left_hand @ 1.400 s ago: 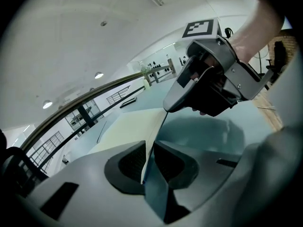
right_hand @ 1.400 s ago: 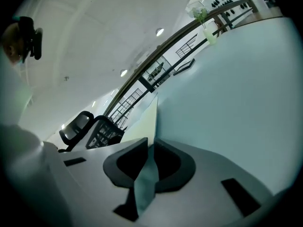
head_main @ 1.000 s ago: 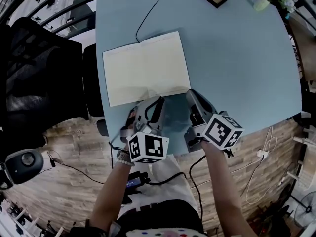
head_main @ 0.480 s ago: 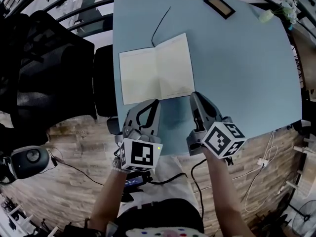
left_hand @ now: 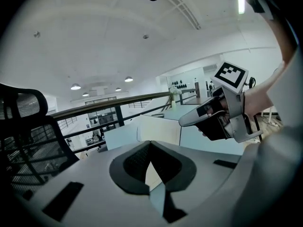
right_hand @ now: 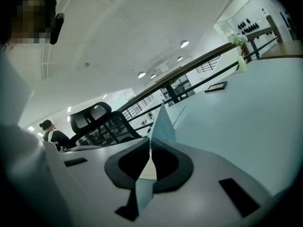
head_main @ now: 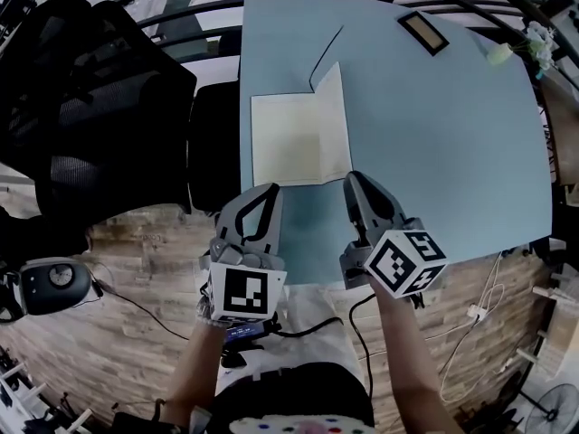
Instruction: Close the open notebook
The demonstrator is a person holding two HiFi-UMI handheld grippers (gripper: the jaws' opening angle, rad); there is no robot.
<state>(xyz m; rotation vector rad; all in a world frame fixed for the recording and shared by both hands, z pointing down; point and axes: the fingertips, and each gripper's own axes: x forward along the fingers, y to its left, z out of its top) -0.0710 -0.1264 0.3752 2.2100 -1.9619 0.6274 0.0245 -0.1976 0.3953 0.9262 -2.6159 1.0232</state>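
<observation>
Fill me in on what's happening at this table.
A person holding a tool in each hand is closing the notebook on the blue table. The right tool appears pinched on the near corner of its right half, which is tilted up while the left half lies flat. The left tool is shut and empty, just short of the near edge.

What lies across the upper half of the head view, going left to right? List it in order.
black mesh office chair → open cream-paged notebook, its right half raised → small dark-framed rectangular picture → small pale green vase with white flowers
</observation>
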